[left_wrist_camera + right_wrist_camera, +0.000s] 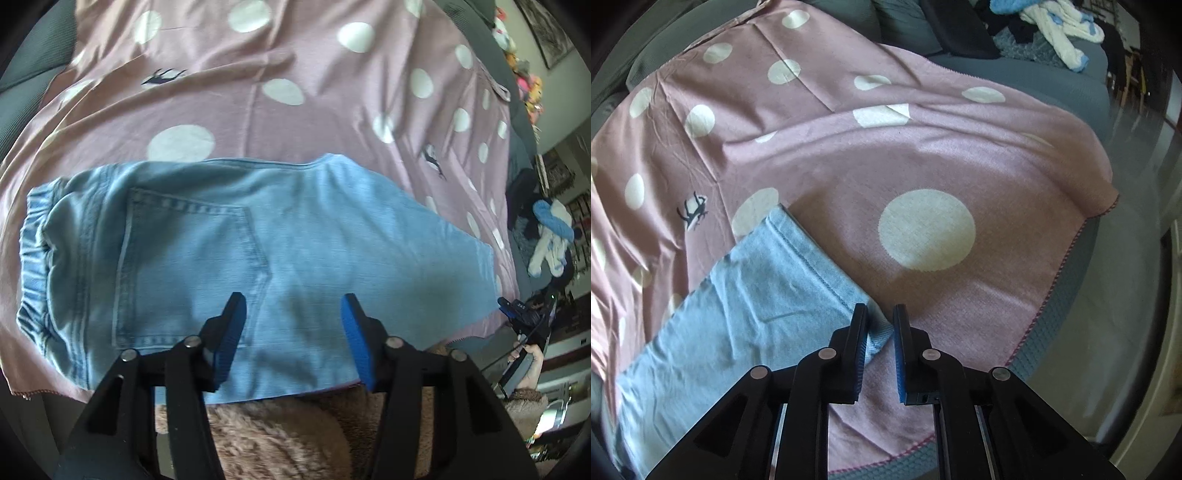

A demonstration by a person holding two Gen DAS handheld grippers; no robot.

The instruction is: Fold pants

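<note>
Pants point(229, 258): light blue denim, lying flat on a pink blanket point(295, 122) with white dots; across the middle of the left wrist frame, lower left of the right wrist frame

Left gripper point(293, 332): jaws apart, nothing between the blue pads, hovering over the lower edge of the pants. Back pocket point(184, 266) facing up, just left of the gripper; elastic waistband point(33, 258) bunched at far left

Right gripper point(881, 328): jaws nearly together with a narrow gap. Corner of the pant leg hem point(879, 338) sits between the pads; cannot tell if the pads press on it

Fuzzy brown sleeve point(277, 443) at bottom centre of the left view. Right edge: a hand point(532, 365) holding the other gripper

Blanket covers a grey-blue couch point(1052, 85). White and blue knit item point(1056, 26) heaped at upper right of the right view
</note>
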